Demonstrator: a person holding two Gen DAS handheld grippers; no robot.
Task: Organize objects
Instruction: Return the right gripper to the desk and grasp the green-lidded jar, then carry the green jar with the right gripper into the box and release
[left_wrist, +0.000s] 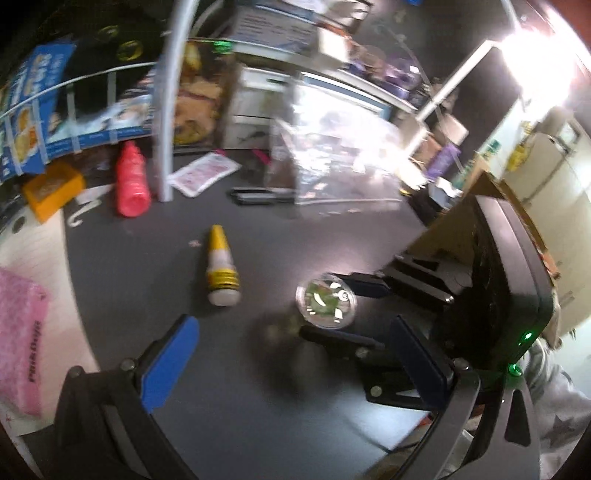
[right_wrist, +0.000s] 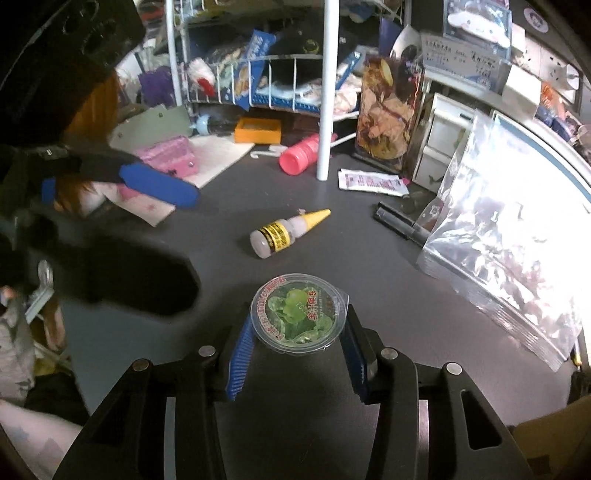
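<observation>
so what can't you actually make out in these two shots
- Zip bag contents: left wrist view, motion blur and glare.
- Jelly cup sides: right wrist view, lid and right gripper hide where the pads meet it.
- Glue bottle label: too small.

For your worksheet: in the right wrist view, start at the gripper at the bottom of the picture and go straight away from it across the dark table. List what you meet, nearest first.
Jelly cup → glue bottle lying on its side → pink bottle lying beside the white pole → wire rack at the back.
</observation>
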